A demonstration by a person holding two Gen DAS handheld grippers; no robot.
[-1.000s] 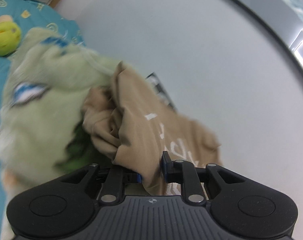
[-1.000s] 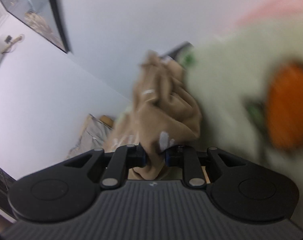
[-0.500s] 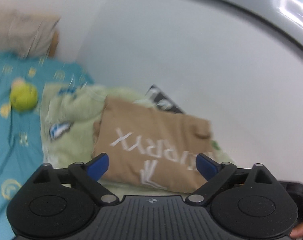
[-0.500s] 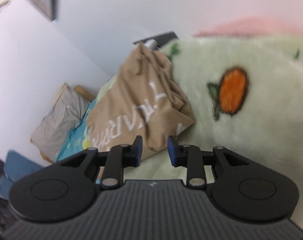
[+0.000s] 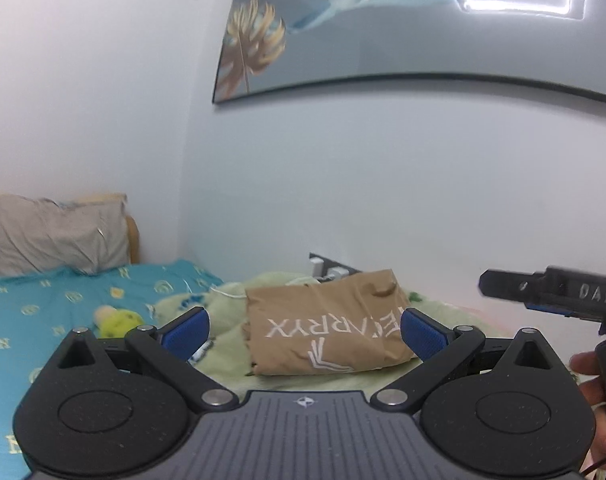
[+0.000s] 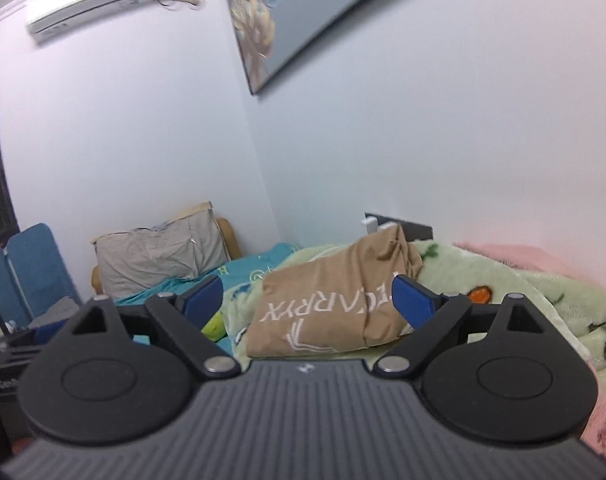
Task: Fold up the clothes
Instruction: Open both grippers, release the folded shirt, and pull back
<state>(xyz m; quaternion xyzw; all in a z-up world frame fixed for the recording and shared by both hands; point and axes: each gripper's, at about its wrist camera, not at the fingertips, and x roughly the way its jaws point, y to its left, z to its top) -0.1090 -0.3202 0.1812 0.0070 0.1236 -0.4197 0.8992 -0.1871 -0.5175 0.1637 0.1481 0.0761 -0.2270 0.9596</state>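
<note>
The tan shirt [image 5: 327, 324] lay folded into a thick packet on the green blanket [image 6: 503, 276], near the wall-side edge of the bed [image 5: 31, 308], its white lettering facing up. It looked roughly squared, though the corner nearest the wall bulged and one side edge was rumpled.

The left gripper [image 5: 305, 330] had its jaws opening to their widest, with nothing between the pads; the shirt only showed through the gap, well beyond the tips. The right gripper [image 6: 309, 300] was likewise opening, nearly as wide, and gripped nothing. Both stood clear above the blanket.

The step in hand seemed to be the release and retreat after the last fold. To do it well, both tools should back off without snagging cloth, so the packet keeps its shape. If tidying is wanted, a light press on the bulging corner would flatten it; pinching again risks undoing the fold. A yellow toy [image 5: 117, 322] sat apart on the teal sheet.
</note>
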